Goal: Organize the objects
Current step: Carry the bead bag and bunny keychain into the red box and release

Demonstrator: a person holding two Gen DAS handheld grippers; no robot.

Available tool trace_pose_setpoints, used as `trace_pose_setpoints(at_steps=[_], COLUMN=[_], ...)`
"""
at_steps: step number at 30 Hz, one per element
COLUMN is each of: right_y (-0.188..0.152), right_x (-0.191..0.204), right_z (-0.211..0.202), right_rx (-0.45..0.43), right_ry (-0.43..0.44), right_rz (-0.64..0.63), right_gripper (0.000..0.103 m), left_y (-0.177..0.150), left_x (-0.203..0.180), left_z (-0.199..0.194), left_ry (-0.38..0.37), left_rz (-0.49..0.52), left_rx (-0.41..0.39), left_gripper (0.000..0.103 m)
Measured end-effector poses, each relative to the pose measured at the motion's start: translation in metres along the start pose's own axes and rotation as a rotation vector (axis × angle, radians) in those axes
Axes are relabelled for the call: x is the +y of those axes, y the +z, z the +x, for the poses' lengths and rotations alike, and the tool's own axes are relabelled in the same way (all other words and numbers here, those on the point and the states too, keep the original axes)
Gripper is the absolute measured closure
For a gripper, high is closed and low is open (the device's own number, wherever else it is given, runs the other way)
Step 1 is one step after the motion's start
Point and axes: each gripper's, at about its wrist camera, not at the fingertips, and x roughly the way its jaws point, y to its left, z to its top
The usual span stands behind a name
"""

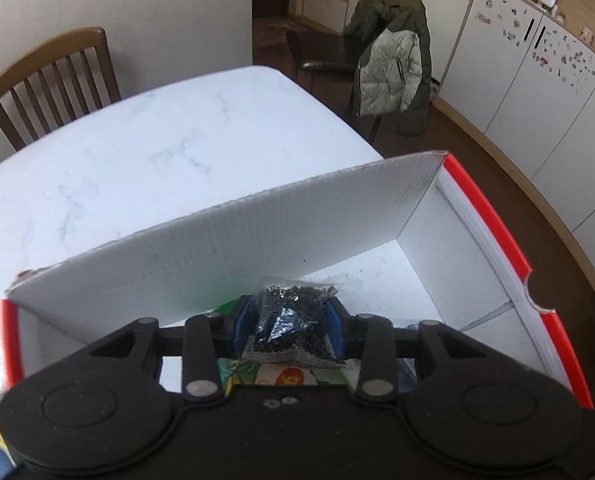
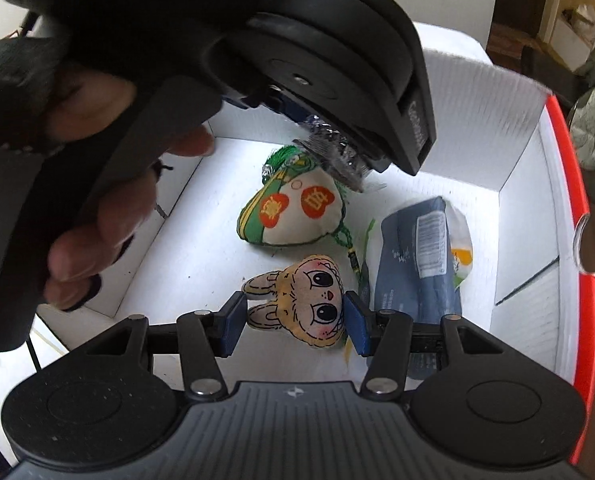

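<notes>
Filling box (image 2: 529, 184): pouch (image 2: 293, 212), packet (image 2: 417, 256) inside; left gripper (image 1: 288, 322) clamps bead bag (image 1: 293, 320) above centre, right gripper (image 2: 293, 320) straddles bunny (image 2: 309, 300) at 6 o'clock, grip unclear.

A white marble-patterned table (image 1: 169, 152) fills the left of the frame. A wooden slatted chair (image 1: 53, 80) stands at upper left. At upper centre, a green padded jacket (image 1: 393, 60) hangs over a dark chair (image 1: 321, 50). White cabinets (image 1: 537, 80) line the right edge.
</notes>
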Motion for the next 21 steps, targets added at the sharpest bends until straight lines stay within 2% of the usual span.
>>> trace_pose_setpoints(at_steps=[9,17,21], right_y=[-0.001,-0.003,-0.005], right_x=[-0.003,-0.003,-0.007], right_z=[-0.001,-0.005,-0.009], right_rx=[0.004,-0.012,-0.019], right_ry=[-0.001,0.005,0.015], right_rz=[0.009,0.021,0.035], right_gripper=[0.050,0.050,0.050], left_y=[0.004,0.005,0.004], left_x=[-0.004,-0.011,-0.012], left_z=[0.020,0.025,0.022], left_ry=[0.026,0.060,0.066], left_rz=[0.015,0.053,0.049], left_rx=[0.058,0.071,0.057], left_gripper=[0.065,0.063,0.056])
